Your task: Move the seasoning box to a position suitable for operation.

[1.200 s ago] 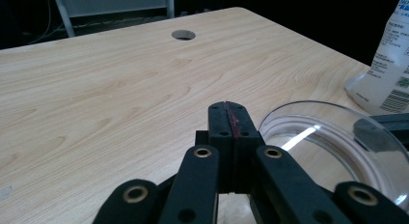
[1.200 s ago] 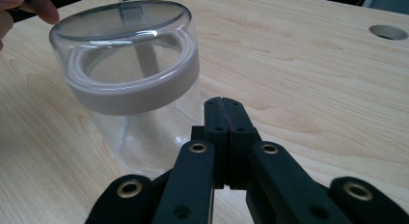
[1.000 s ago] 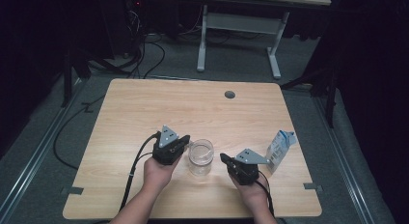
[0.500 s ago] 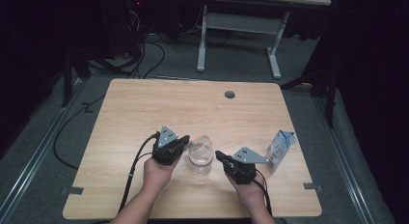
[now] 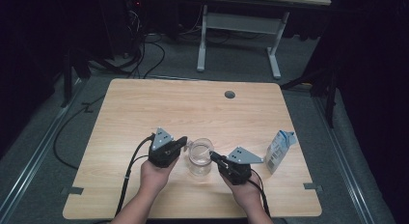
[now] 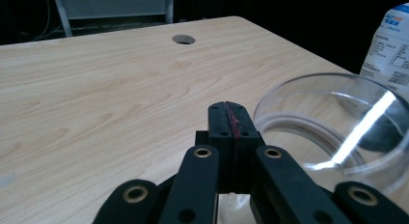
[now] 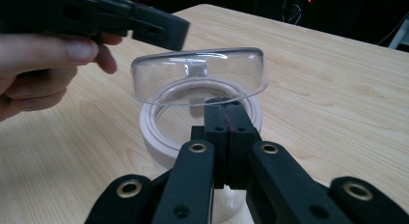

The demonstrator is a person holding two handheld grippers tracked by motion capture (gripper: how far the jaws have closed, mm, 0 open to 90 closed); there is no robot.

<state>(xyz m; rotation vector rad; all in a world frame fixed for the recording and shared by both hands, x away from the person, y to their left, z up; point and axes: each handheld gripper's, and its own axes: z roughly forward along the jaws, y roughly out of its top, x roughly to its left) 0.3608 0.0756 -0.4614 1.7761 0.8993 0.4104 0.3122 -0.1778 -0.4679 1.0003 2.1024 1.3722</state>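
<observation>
Jar [image 5: 200,159] of clear glass stands upright on the wooden table [image 5: 144,108], near the front edge and between your two hands, its long axis vertical and its mouth facing up. From the right gripper view the jar [image 7: 202,122] shows a white ring at the neck, and a clear dome-shaped lid [image 7: 200,79] sits above that ring, tilted so that its far edge is higher than the near one; whether the lid rests on the rim or is lifted off it cannot be told. Your left gripper [image 5: 181,143] lies just beside the jar on its left side, pointing toward it, jaws pressed together with nothing between them, as the left gripper view confirms [image 6: 229,119]: the pads meet along a thin red line, and the clear lid [image 6: 337,122] is just to the side of the tips. Your right gripper [image 5: 214,157] comes in from the jar's right, its tips at the jar's wall, jaws likewise pressed flat together and empty [image 7: 226,115]. Whether either set of tips touches the glass cannot be told. Milk carton [image 5: 279,150] stands upright near the table's right edge, well apart from the jar. Round cable hole [image 5: 229,94] sits toward the far edge of the table
</observation>
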